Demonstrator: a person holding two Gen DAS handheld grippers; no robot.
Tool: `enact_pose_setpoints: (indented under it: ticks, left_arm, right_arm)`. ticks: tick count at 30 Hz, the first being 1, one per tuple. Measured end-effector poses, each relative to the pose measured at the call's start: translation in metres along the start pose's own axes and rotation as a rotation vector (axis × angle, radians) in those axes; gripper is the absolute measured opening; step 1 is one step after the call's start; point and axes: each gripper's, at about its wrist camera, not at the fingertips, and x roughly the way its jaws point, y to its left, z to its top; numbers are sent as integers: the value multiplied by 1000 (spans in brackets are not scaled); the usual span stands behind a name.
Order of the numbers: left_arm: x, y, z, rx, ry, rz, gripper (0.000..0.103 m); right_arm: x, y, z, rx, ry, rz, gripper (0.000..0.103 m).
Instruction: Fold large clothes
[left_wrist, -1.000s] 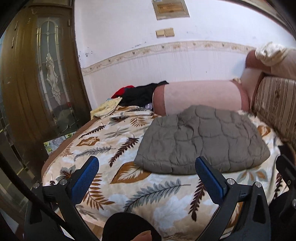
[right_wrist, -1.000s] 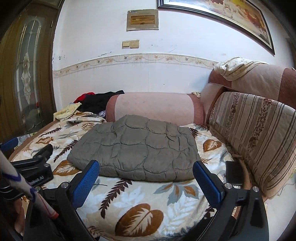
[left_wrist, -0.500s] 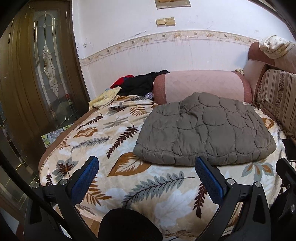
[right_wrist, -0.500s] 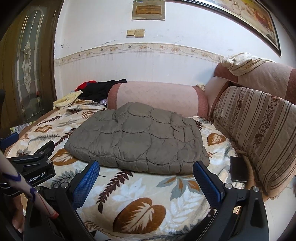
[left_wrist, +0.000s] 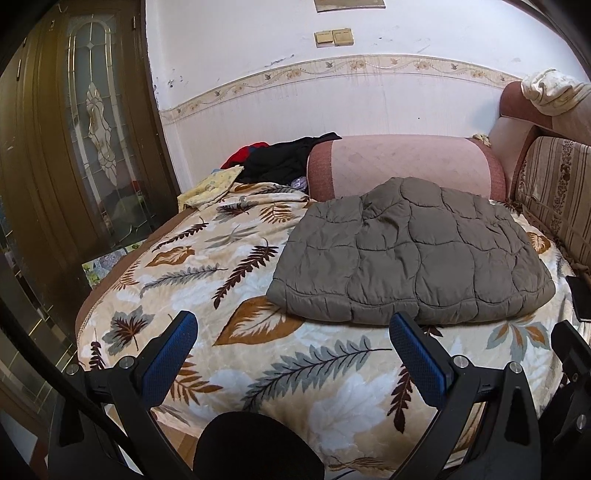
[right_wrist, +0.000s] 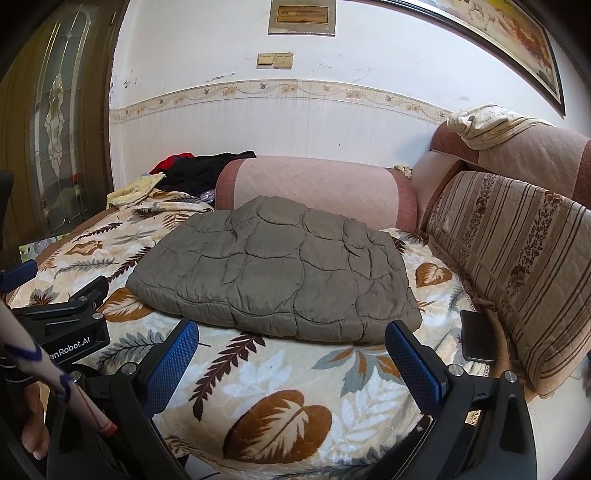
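Note:
A grey quilted jacket (left_wrist: 410, 251) lies folded into a flat rectangle on the leaf-patterned blanket (left_wrist: 207, 266) of a sofa bed; it also shows in the right wrist view (right_wrist: 280, 269). My left gripper (left_wrist: 293, 343) is open and empty, above the blanket's front edge, short of the jacket's near hem. My right gripper (right_wrist: 291, 347) is open and empty, just in front of the jacket's near edge. The left gripper's body (right_wrist: 70, 317) shows at the left of the right wrist view.
A pink bolster (right_wrist: 314, 184) lies behind the jacket. A striped back cushion (right_wrist: 517, 266) stands at the right, with a dark phone (right_wrist: 476, 336) beside it. Black, red and yellow clothes (left_wrist: 280, 162) are piled at the back left. A wooden glass door (left_wrist: 92, 147) stands at left.
Both grippers have drawn back and risen a little from the bed, so the jacket sits farther off in both views. The jacket has not moved. Both grippers stay open.

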Motion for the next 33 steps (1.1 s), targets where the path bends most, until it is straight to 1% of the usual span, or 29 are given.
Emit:
enact_pose_setpoints:
  ticks: [33]
  left_arm:
    - [8, -1, -8, -13, 20, 0, 103]
  right_arm:
    - [11, 0, -7, -40, 36, -3, 103]
